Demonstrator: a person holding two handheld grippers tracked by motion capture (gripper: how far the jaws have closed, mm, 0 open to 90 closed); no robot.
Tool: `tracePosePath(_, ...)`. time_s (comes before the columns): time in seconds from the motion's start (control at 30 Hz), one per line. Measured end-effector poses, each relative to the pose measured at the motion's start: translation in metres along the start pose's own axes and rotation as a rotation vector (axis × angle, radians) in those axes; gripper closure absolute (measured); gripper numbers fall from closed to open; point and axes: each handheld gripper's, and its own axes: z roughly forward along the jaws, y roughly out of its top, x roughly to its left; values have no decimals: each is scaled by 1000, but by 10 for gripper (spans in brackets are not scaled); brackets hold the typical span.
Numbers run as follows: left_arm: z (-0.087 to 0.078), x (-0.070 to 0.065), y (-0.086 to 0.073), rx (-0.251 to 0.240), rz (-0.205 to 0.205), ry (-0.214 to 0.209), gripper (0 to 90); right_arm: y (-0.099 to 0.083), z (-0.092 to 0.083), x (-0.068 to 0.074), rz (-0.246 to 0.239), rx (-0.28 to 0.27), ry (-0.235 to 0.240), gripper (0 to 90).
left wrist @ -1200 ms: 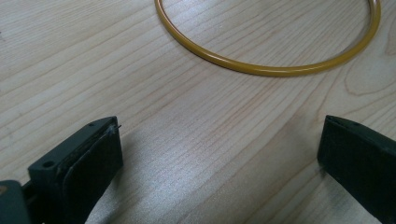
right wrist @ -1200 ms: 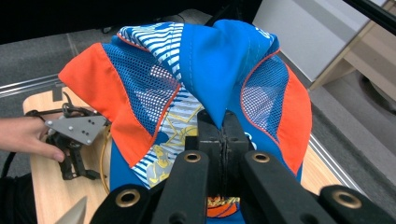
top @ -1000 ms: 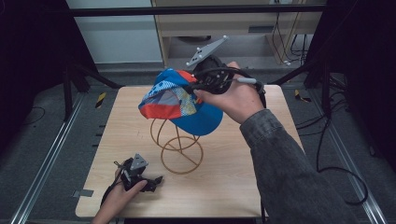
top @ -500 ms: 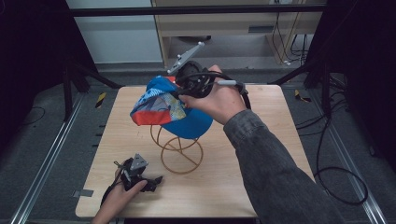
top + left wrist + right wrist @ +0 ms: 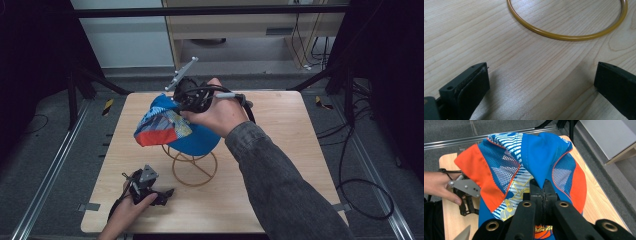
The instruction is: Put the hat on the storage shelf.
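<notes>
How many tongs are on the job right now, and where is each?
2. The right tongs are above the table's middle, shut on the blue cap over the wire stand. The left tongs rest open near the table's front left edge.

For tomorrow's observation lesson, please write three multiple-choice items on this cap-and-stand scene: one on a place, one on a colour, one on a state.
1. Where is the left gripper?
A. Low over the table's near left part
B. Above the cap
C. Off the table

2. What colour is the wire stand?
A. Black
B. Yellow-gold
C. White

3. How do the right gripper's jaws stand?
A. Wide open
B. Shut on nothing
C. Shut on the cap

Answers: 1 A, the high view shows it low over the table near the front left corner; 2 B, its base ring is yellow-gold in the left gripper view; 3 C, the right gripper view shows the jaws pinching a fold of the cap.
</notes>
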Motion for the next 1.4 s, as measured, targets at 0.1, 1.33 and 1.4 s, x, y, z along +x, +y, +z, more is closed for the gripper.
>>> tracePosePath(0.1,0,0,0,0,0,0,0,0,3,2,-3,7,1,898)
tracePosePath(1.33,0,0,0,-1,1,-3,0,-11,7,0,32,8,6,693)
tracePosePath(1.4,0,0,0,-1,1,-3,0,-12,5,0,39,1,7,654)
